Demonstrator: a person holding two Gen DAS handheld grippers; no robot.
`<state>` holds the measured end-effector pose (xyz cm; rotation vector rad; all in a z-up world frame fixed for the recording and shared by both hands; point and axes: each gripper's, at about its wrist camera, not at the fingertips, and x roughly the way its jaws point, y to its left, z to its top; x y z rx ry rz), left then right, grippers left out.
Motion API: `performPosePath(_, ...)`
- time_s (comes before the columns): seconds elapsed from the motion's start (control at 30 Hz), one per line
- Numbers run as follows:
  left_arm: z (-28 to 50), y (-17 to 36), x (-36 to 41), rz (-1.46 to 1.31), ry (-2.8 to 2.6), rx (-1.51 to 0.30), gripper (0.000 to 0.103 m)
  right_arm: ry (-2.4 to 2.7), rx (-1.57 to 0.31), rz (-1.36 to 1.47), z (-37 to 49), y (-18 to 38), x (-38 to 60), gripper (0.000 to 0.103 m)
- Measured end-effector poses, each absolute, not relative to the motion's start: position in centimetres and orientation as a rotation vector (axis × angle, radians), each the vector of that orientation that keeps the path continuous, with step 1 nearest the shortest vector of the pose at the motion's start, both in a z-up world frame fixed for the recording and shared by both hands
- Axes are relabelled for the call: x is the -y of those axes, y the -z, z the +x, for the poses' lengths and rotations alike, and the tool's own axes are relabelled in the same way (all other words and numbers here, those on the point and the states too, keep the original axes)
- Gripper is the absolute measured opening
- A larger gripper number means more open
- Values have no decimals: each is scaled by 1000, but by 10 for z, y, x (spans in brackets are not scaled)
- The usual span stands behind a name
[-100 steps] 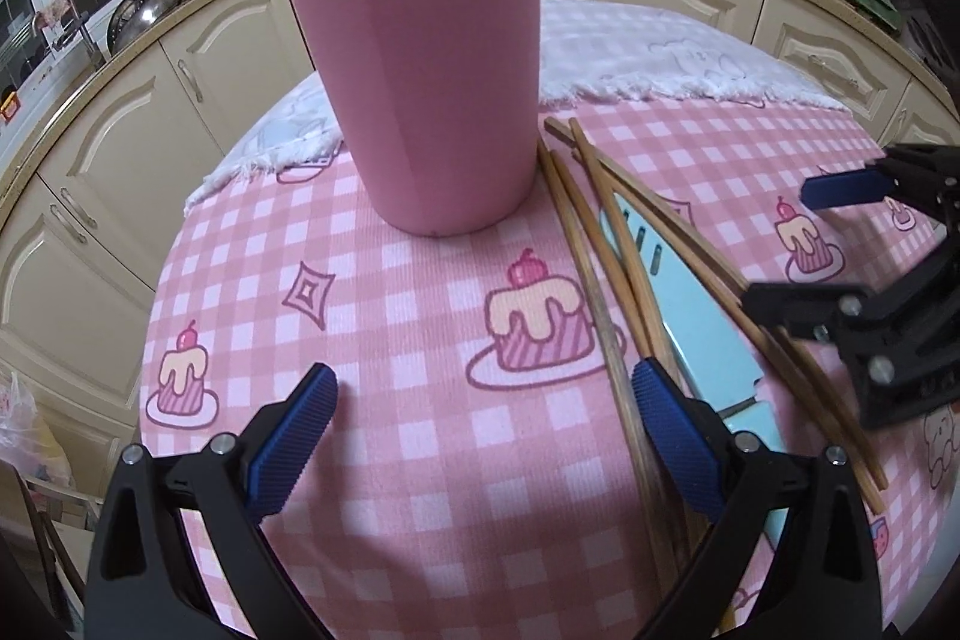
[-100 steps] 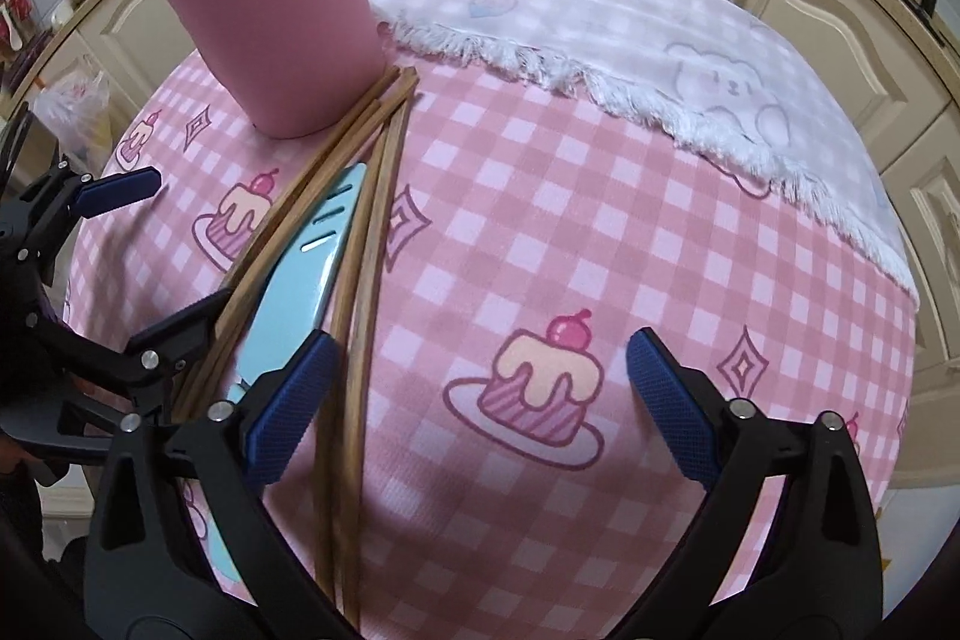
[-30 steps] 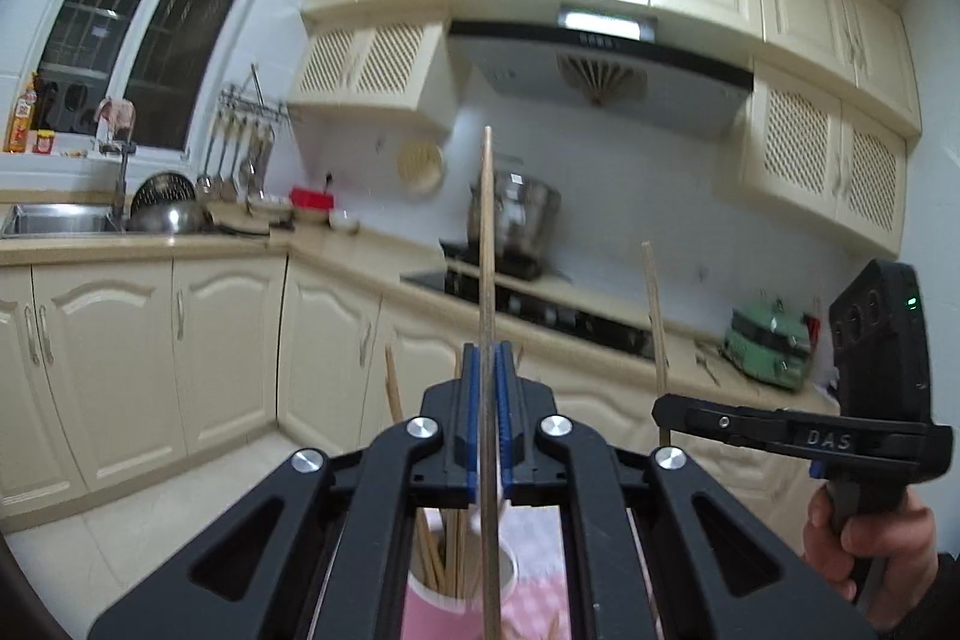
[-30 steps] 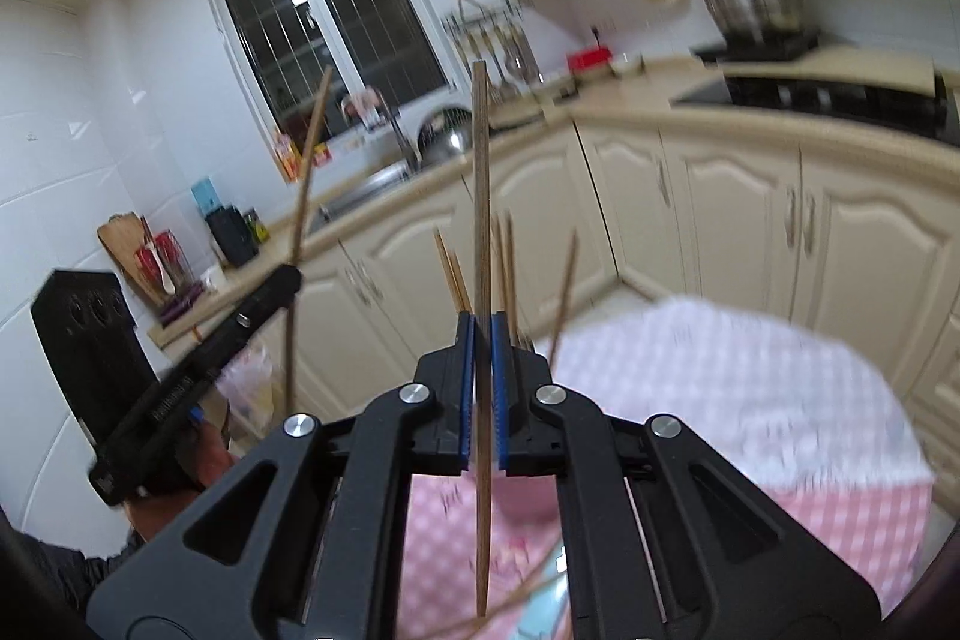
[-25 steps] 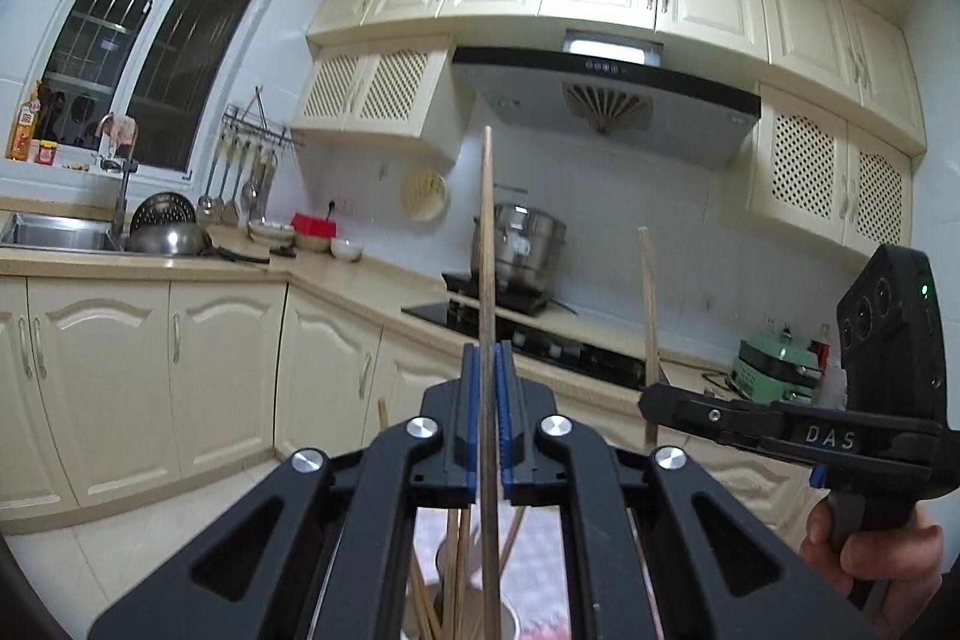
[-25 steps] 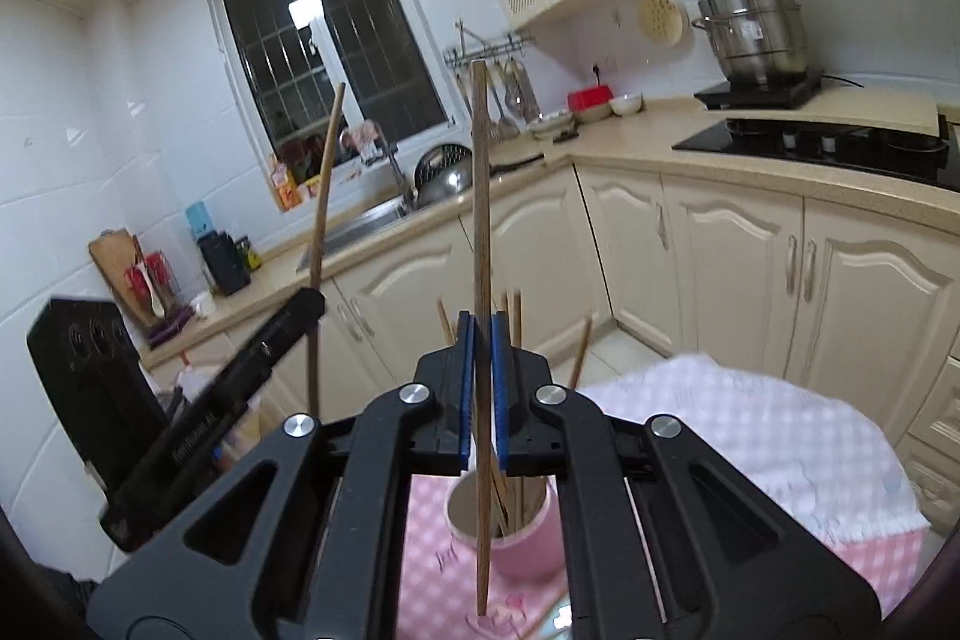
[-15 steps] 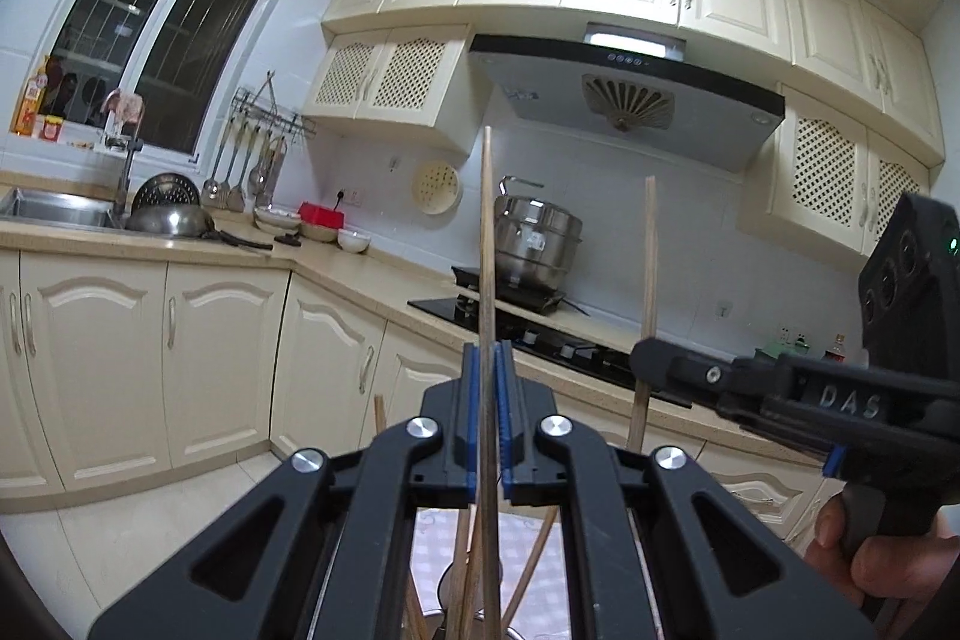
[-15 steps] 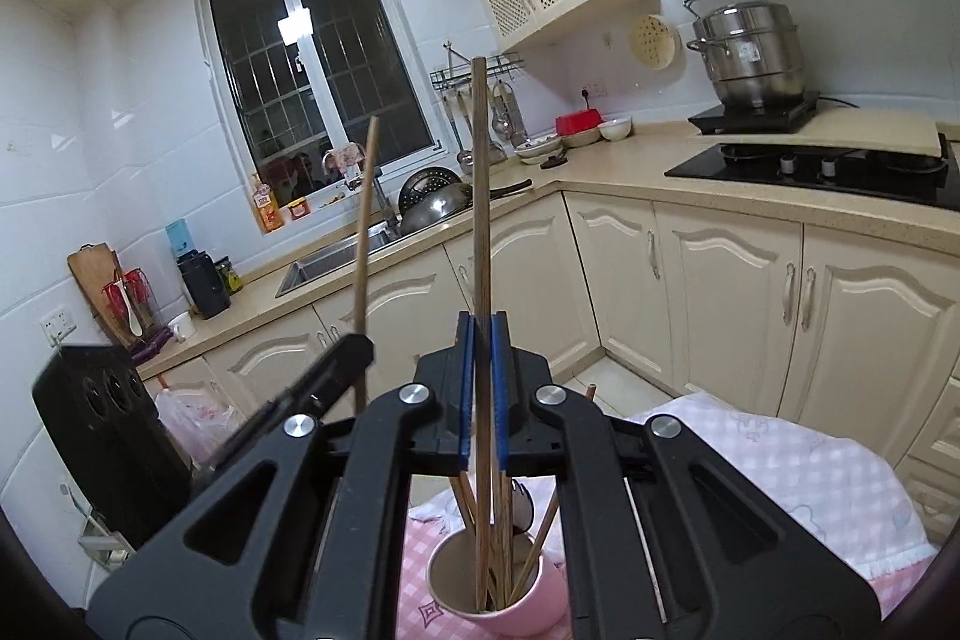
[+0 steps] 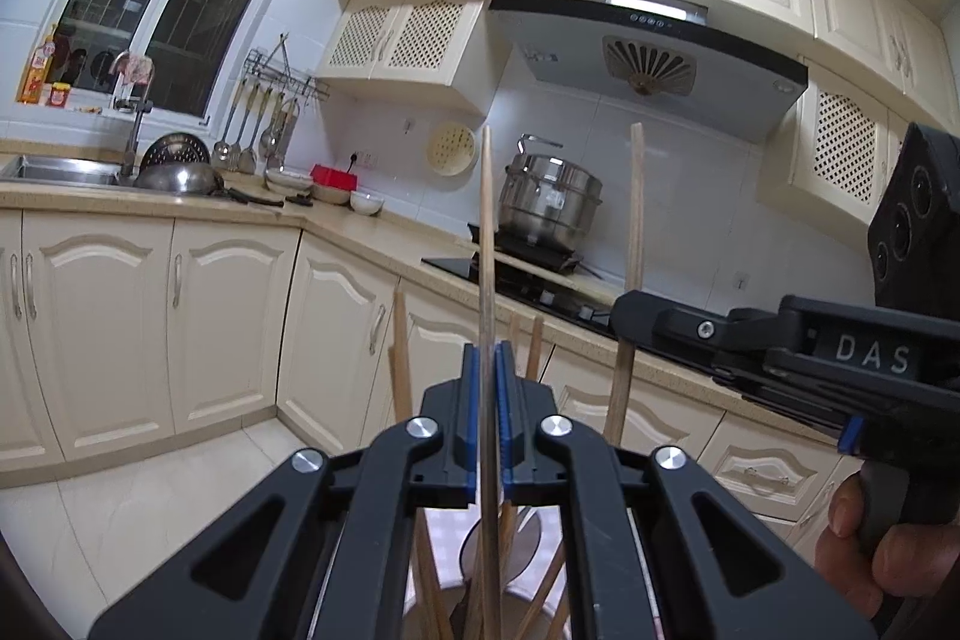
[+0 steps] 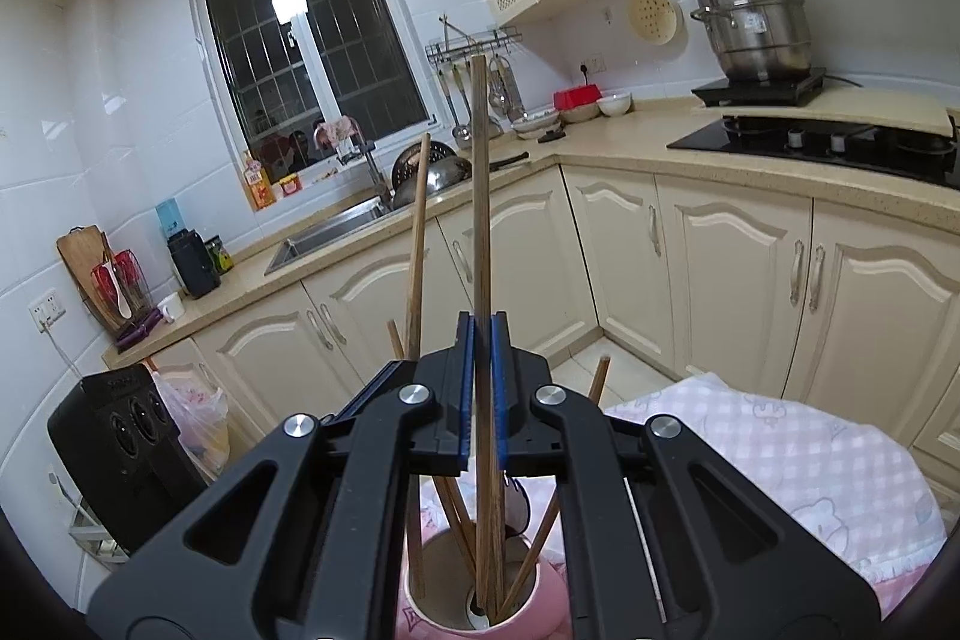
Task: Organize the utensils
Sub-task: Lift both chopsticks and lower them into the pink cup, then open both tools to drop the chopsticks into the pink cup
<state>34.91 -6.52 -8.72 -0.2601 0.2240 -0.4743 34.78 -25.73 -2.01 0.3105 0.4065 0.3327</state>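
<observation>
chopstick, left [image 9: 486, 244]: upright, pinched between the blue pads of the left tool [image 9: 487, 418]; its lower end runs down toward the cup mouth at the bottom edge, tip hidden behind the tool body.
chopstick, right [image 10: 479, 196]: upright, darker wood, pinched by the right tool [image 10: 482, 394]; lower end is inside the pink cup [image 10: 528, 607], among the sticks already standing there.
pink cup: directly under both tools, on the pink checked cloth [image 10: 798, 460] over the worktop; holds several leaning chopsticks plus what looks like a spoon, too hidden to be sure.
left tool state: pressed together on its chopstick.
right tool state: pressed together on its chopstick; seen side-on in the left view [image 9: 780, 340], stick standing up through it.
change: a few seconds ago both tools were spread low over the cloth with chopsticks lying flat beside the cup; now each carries one stick vertical. Over the last second the cup has slid from ahead of the tools to right beneath, and the sticks have come lower.
meaning: pick and carry are done; this looks like the insertion step, release likely next.
risk: new sticks could jam against the leaning ones, or tip the cup if pushed.
</observation>
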Motion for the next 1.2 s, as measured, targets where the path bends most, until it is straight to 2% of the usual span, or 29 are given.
performPosePath(0.07, 350, 91, 64, -259, 470, -240, 7, -327, -419, 318, 348, 23, 260, 7)
performPosePath(0.1, 350, 92, 63, -256, 471, -254, 14, -322, -426, 324, 348, 24, 262, 7)
performPosePath(0.13, 348, 92, 61, -253, 466, -260, 39, -311, -429, 327, 346, 24, 264, 9)
performPosePath(0.17, 346, 91, 59, -252, 460, -260, 54, -304, -429, 332, 345, 24, 266, 20)
performPosePath(0.2, 341, 88, 56, -253, 449, -249, 70, -297, -423, 347, 342, 23, 271, 50)
performPosePath(0.23, 337, 85, 53, -253, 443, -238, 75, -290, -409, 360, 338, 21, 275, 69)
performPosePath(0.27, 334, 81, 50, -245, 442, -236, 78, -276, -386, 370, 334, 20, 280, 82)
performPosePath(0.33, 327, 74, 47, -221, 438, -242, 89, -265, -375, 379, 326, 17, 287, 82)
performPosePath(0.37, 324, 71, 45, -209, 436, -247, 92, -264, -379, 387, 323, 15, 290, 87)
performPosePath(0.4, 320, 67, 43, -193, 427, -251, 94, -258, -381, 394, 320, 15, 293, 93)
performPosePath(0.47, 312, 61, 42, -155, 408, -261, 96, -242, -384, 404, 312, 14, 301, 96)
performPosePath(0.8, 268, 42, 26, -67, 377, -295, 98, -200, -458, 417, 278, 20, 321, 97)
performPosePath(1.2, 228, 44, 21, -35, 388, -337, 98, -204, -526, 402, 238, 32, 319, 97)
